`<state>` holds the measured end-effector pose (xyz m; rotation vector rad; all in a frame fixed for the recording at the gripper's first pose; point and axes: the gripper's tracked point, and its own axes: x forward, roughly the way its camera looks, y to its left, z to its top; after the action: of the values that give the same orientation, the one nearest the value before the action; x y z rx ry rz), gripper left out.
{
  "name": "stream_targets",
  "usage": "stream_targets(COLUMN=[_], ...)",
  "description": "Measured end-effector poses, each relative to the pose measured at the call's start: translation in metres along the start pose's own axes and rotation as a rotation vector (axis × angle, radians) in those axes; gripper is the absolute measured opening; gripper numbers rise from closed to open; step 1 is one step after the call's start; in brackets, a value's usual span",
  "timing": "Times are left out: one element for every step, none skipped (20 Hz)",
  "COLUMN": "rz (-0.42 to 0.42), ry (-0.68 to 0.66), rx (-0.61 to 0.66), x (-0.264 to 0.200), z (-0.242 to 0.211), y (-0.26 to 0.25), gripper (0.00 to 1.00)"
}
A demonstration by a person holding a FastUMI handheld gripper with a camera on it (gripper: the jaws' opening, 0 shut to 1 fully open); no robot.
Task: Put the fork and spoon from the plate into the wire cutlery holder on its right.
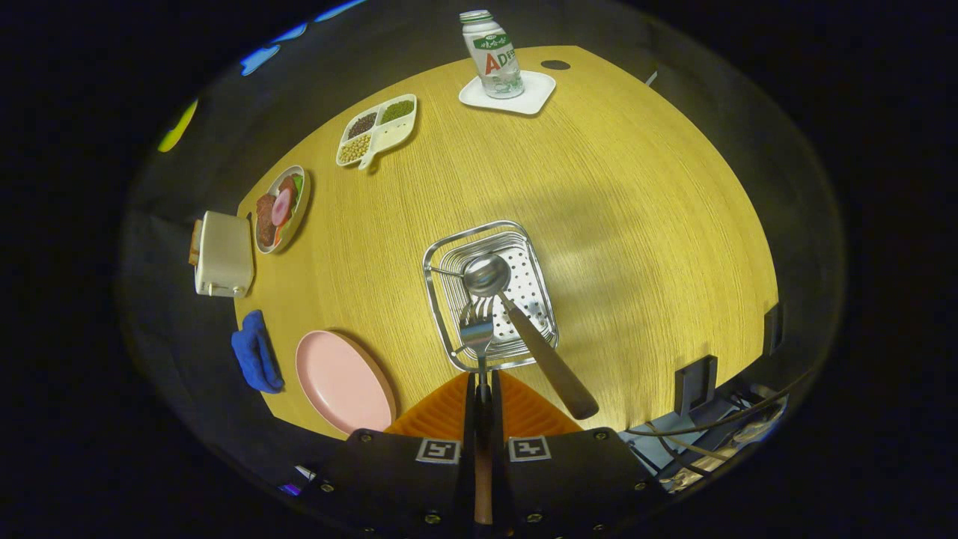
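Steel glints just ahead of our gripper (480,389): the silver metal fork (477,329) is clenched between our two fingers, which press together on its handle, with a slim wooden stretch of handle running back between them. Its tines point forward and hang over the near rim of the square chrome wire cutlery holder (449,258). Inside that holder we see the steel spoon with a dark wooden handle (516,318); its bowl lies over the perforated floor, and its handle slants out over the holder's near right corner. The round pink plate (340,382) lies bare on the yellow wood-grain table (636,224), to the left of the holder and close by our fingers. Just left of the plate sits a crumpled blue cloth (256,352), and beyond that a cream toaster (223,254). Further on we find an oval dish of sliced food (280,209), a white divided tray of beans (376,129), and a capped bottle (492,54) standing on a white square coaster (533,96).
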<state>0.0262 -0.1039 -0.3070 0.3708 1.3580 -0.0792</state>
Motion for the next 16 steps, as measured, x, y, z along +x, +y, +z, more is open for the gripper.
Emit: stream_targets(rz=[0.006, 0.012, 0.016, 0.023, 0.021, 0.045, 0.045, 0.049, 0.052, 0.053, 0.057, 0.062, 0.068, 0.072, 0.076, 0.075], ry=[-0.004, -0.01, -0.013, -0.021, -0.026, -0.029, -0.03, -0.035, -0.04, -0.045, -0.051, -0.054, -0.06, -0.068, -0.081, -0.097], rx=[0.005, 0.008, 0.009, 0.01, 0.012, 0.014, 0.019, 0.024, 0.026, 0.03, 0.033, 0.035, 0.038, 0.041, 0.043, 0.041], x=[-0.002, -0.004, -0.005, -0.008, -0.01, -0.011, -0.013, -0.014, -0.016, -0.017, -0.019, -0.021, -0.023, -0.027, -0.031, -0.036], z=[0.0, 0.002, 0.001, 0.002, 0.002, 0.004, 0.001, 0.0, 0.0, -0.001, -0.001, -0.002, -0.002, -0.002, -0.002, 0.0], y=[0.0, 0.001, 0.0, 0.001, 0.0, 0.004, 0.004, 0.004, 0.003, 0.003, 0.003, 0.004, 0.004, 0.004, 0.003, 0.003], gripper=[0.1, 0.1, 0.11, 0.11, 0.24, 0.3, 0.52, 0.56, 0.56, 0.56, 0.56, 0.56, 0.56, 0.57, 0.56, 0.56])
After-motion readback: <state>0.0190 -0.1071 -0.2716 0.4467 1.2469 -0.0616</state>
